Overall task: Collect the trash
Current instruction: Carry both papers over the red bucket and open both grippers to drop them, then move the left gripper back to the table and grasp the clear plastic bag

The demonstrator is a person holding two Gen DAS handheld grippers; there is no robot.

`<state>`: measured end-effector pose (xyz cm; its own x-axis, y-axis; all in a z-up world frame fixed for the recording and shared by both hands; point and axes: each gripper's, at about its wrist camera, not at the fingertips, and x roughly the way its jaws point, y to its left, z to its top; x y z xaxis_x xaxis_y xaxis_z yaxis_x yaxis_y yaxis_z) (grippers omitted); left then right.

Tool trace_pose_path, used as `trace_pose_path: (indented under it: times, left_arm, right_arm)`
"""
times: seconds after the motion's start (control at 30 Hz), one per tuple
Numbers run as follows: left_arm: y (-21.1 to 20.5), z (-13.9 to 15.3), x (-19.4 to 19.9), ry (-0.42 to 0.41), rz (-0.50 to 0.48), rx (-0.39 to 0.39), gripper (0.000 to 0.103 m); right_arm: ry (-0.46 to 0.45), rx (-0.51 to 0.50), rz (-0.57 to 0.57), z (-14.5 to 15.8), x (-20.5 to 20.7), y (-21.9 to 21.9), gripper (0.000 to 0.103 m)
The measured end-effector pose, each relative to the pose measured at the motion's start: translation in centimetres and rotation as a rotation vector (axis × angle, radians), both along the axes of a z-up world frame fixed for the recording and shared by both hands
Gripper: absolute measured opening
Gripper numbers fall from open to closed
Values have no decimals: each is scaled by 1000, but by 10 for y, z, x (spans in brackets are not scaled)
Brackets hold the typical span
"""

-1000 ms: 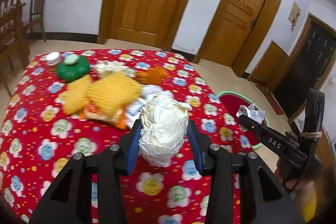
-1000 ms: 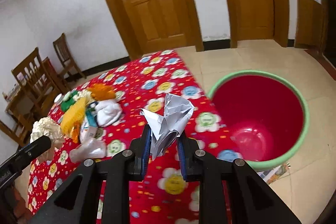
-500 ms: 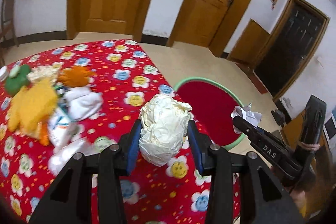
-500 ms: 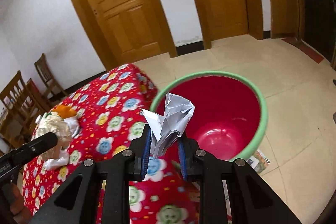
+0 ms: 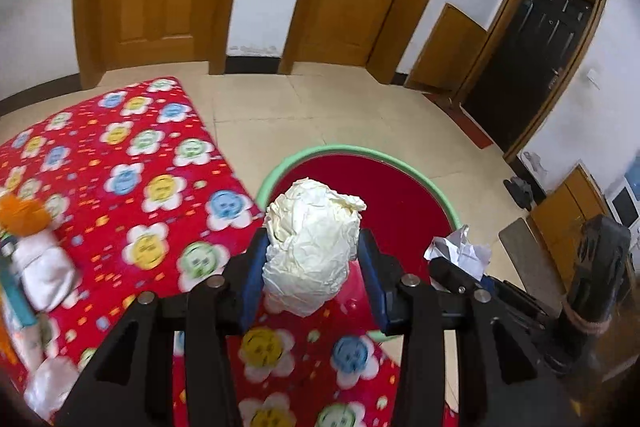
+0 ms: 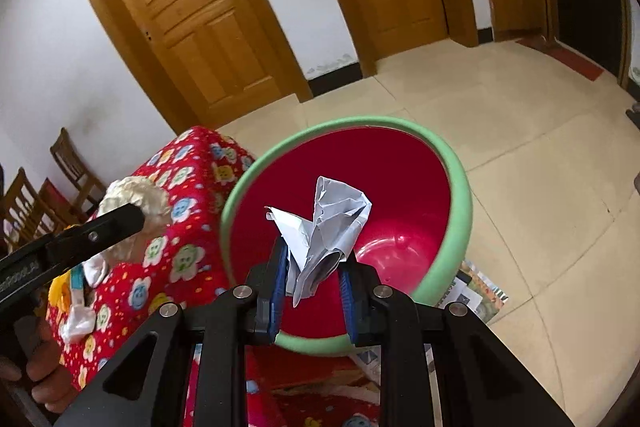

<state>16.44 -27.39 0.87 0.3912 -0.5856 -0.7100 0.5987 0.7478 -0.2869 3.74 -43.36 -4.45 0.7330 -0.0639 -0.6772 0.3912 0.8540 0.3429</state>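
Observation:
My left gripper [image 5: 314, 267] is shut on a cream crumpled paper ball [image 5: 312, 239], held over the table's edge by the near rim of the red bin with a green rim [image 5: 344, 149]. My right gripper [image 6: 313, 267] is shut on a white and grey crumpled paper [image 6: 328, 223], which hangs over the mouth of the bin [image 6: 460, 187]. The bin stands on the floor against the table. In the left wrist view the right gripper [image 5: 452, 267] shows at the right with its paper [image 5: 460, 249]. In the right wrist view the left gripper [image 6: 120, 223] and its ball [image 6: 136, 191] show at the left.
The table carries a red flowered cloth [image 5: 120, 155] with a white cloth bundle [image 5: 40, 275], an orange item [image 5: 24, 215] and other litter at its left. Printed papers [image 6: 472, 291] lie on the floor by the bin. Wooden chairs [image 6: 72, 163] stand far left. Tan tiled floor stretches to the doors.
Both grippers have swung away from the table's middle toward the bin with their papers still held. The right paper now hangs over the bin's mouth; the left ball has reached the table's edge.

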Motion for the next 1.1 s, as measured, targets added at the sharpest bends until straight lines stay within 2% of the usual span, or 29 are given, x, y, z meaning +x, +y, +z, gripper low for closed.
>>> trace_pose_path:
  times: [0.1, 0.13, 0.33, 0.67, 0.83, 0.9, 1.1]
  left_arm:
    - [-16, -7, 8, 6, -30, 16, 46]
    - [-20, -8, 9, 4, -30, 24, 50]
    - [-28, -15, 13, -1, -13, 35, 58]
    - [-19, -18, 14, -4, 5, 43, 58]
    - [-11, -14, 8, 7, 16, 37, 58]
    - [-6, -13, 6, 11, 26, 32, 58]
    - [13, -5, 0, 7, 67, 15, 58]
  right_arm:
    - [8, 1, -16, -6, 1, -9, 25]
    - [12, 5, -20, -8, 1, -12, 25]
    - [32, 25, -30, -18, 4, -20, 25]
    - [50, 27, -17, -24, 14, -24, 26]
    - [39, 17, 3, -17, 18, -22, 39]
    - [37, 15, 3, -14, 19, -21, 51]
    - [28, 41, -10, -10, 15, -20, 56]
